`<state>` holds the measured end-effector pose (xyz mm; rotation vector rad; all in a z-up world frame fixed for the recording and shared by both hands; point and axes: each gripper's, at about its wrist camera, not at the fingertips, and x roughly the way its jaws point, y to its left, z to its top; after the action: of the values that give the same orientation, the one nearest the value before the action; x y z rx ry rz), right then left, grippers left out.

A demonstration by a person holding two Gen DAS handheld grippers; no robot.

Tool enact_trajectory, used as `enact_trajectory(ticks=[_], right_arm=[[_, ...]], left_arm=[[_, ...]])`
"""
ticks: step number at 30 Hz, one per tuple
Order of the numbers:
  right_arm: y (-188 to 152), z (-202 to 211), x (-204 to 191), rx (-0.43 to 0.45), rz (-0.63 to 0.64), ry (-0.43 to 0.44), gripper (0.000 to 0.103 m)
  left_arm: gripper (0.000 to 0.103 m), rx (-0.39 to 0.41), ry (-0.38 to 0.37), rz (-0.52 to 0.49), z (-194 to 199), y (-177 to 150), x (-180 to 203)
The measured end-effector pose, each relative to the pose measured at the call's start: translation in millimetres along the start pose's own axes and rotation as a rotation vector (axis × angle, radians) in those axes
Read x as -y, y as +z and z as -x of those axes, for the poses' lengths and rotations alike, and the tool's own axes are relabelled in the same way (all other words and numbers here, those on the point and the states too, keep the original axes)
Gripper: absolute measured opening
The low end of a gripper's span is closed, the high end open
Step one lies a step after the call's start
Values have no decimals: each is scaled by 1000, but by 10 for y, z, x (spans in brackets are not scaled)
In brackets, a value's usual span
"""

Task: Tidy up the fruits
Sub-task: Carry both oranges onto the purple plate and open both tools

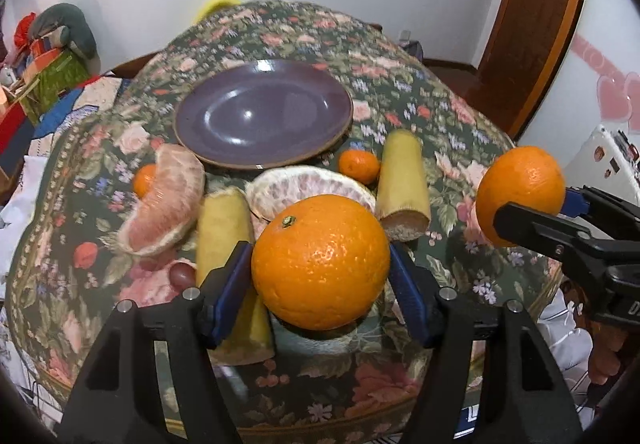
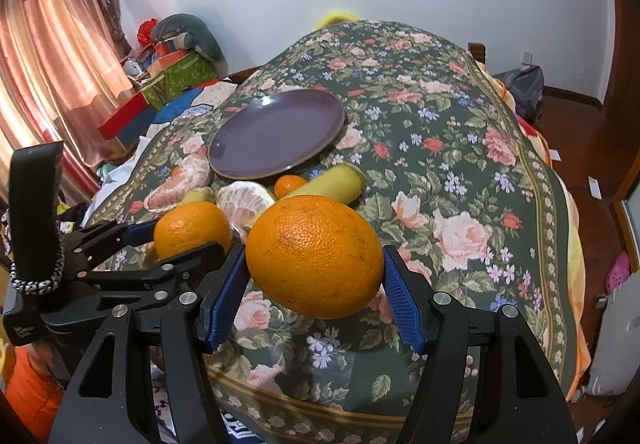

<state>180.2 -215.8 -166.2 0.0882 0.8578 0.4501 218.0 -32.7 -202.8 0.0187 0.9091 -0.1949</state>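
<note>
My left gripper (image 1: 320,276) is shut on a large orange (image 1: 320,262) and holds it above the floral tablecloth (image 1: 400,84). My right gripper (image 2: 314,276) is shut on a second orange (image 2: 316,258), also lifted; it shows at the right of the left wrist view (image 1: 520,194). The left gripper's orange shows in the right wrist view (image 2: 192,228). An empty purple plate (image 1: 264,112) (image 2: 276,134) lies beyond. In front of it lie two pomelo pieces (image 1: 166,200) (image 1: 310,186), two small tangerines (image 1: 359,165) (image 1: 144,180) and two yellow sugarcane pieces (image 1: 404,180) (image 1: 228,220).
A grape-like fruit (image 1: 182,274) lies by the near sugarcane piece. Boxes and clutter (image 2: 172,72) stand left of the table, with a curtain (image 2: 52,56). A wooden door (image 1: 532,24) is to the right. The table edge runs close below the grippers.
</note>
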Motion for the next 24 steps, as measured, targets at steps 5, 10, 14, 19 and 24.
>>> enact_trajectory(ticks=[5, 10, 14, 19, 24], right_arm=[[132, 73, -68, 36, 20, -10, 62], [286, 134, -163, 82, 43, -19, 62], [417, 139, -223, 113, 53, -17, 62], [577, 106, -306, 143, 67, -13, 62], [749, 43, -377, 174, 84, -11, 62]], left_arm=[[67, 55, -13, 35, 218, 82, -125], [67, 125, -10, 57, 441, 198, -256], [67, 177, -2, 72, 592, 314, -375], [67, 221, 15, 77, 681, 461, -495], [67, 243, 16, 93, 677, 562, -593]])
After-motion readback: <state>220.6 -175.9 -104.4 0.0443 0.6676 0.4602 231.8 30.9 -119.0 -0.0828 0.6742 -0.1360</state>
